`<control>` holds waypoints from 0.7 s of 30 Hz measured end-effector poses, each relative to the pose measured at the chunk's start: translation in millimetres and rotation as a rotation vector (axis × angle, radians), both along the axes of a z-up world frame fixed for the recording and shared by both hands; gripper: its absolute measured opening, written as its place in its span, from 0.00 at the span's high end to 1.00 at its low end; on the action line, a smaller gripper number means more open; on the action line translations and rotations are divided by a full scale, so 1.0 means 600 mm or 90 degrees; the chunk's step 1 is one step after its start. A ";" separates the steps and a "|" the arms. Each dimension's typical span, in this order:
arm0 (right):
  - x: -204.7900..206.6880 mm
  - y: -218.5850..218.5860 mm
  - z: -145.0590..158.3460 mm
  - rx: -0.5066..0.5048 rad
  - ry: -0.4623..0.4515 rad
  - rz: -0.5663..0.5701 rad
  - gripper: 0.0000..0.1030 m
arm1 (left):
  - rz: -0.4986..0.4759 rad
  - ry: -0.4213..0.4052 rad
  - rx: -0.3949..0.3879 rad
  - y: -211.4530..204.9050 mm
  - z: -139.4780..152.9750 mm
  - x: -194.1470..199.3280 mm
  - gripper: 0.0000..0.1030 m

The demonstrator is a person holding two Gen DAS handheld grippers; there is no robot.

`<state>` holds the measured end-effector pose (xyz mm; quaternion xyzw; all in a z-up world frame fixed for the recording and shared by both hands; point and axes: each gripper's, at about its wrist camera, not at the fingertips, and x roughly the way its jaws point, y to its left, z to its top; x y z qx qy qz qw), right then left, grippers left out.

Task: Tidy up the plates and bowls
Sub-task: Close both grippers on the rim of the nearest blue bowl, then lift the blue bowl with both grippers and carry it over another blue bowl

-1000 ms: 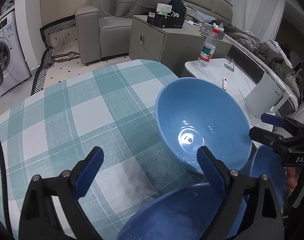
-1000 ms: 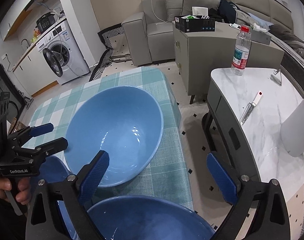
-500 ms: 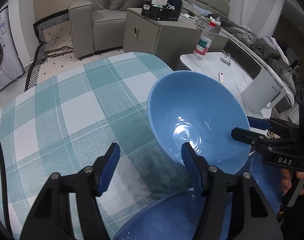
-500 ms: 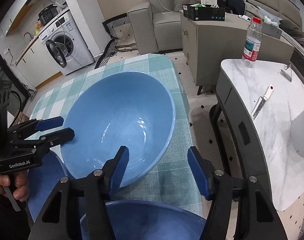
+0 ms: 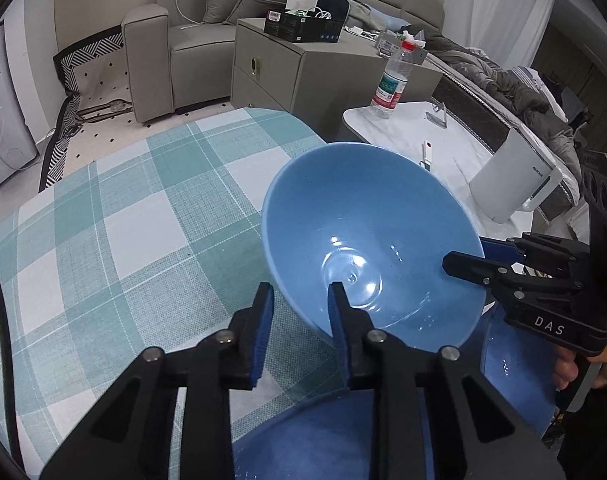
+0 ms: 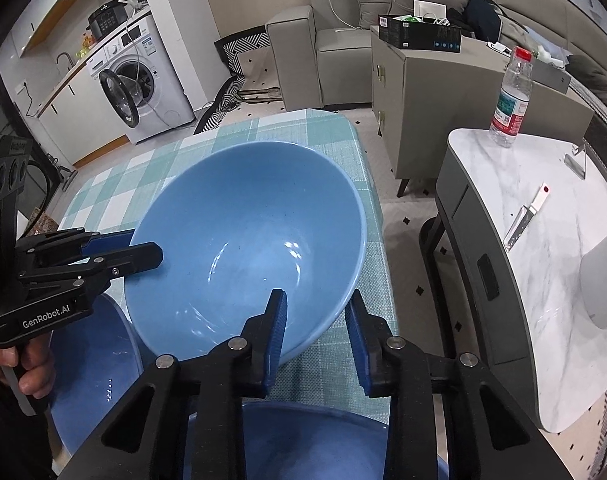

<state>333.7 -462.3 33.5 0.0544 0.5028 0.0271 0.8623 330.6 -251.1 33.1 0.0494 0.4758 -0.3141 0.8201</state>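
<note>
1. You were closing both tools: the left tool (image 5: pixel 299 312) and right tool (image 6: pixel 317 320) each pinched the rim of the light blue bowl (image 5: pixel 367 240).
2. It sat tilted over the tabletop (image 5: pixel 123 220), ready for lifting.

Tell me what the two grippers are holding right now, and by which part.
Both are closing on the light blue bowl at its rim: the left gripper on its left side, the right gripper on its right, one finger inside, one outside.
</note>
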 end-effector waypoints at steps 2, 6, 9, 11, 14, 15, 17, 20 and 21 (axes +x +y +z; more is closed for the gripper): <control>-0.001 0.002 0.001 -0.005 -0.002 0.000 0.72 | -0.004 -0.007 0.005 -0.002 0.001 -0.003 0.79; -0.003 0.006 0.002 -0.013 -0.005 0.001 0.72 | -0.001 -0.005 0.004 -0.003 0.001 -0.002 0.80; -0.004 0.007 0.004 -0.017 -0.009 0.000 0.72 | -0.001 -0.008 0.009 -0.004 0.001 -0.004 0.80; -0.006 0.007 0.005 -0.018 -0.012 0.000 0.72 | 0.001 -0.008 0.009 -0.004 0.001 -0.005 0.79; -0.007 0.008 0.005 -0.018 -0.014 0.000 0.72 | 0.002 -0.009 0.007 -0.003 0.003 -0.006 0.80; -0.007 0.008 0.006 -0.018 -0.015 0.000 0.72 | 0.001 -0.011 0.007 -0.002 0.003 -0.006 0.80; -0.011 0.009 0.009 -0.019 -0.021 -0.002 0.72 | 0.003 -0.013 0.004 -0.001 0.005 -0.007 0.79; -0.015 0.011 0.016 -0.021 -0.028 -0.002 0.72 | 0.006 -0.016 -0.001 0.000 0.008 -0.007 0.80; -0.016 0.011 0.018 -0.022 -0.031 -0.003 0.72 | 0.005 -0.019 -0.003 0.001 0.010 -0.008 0.80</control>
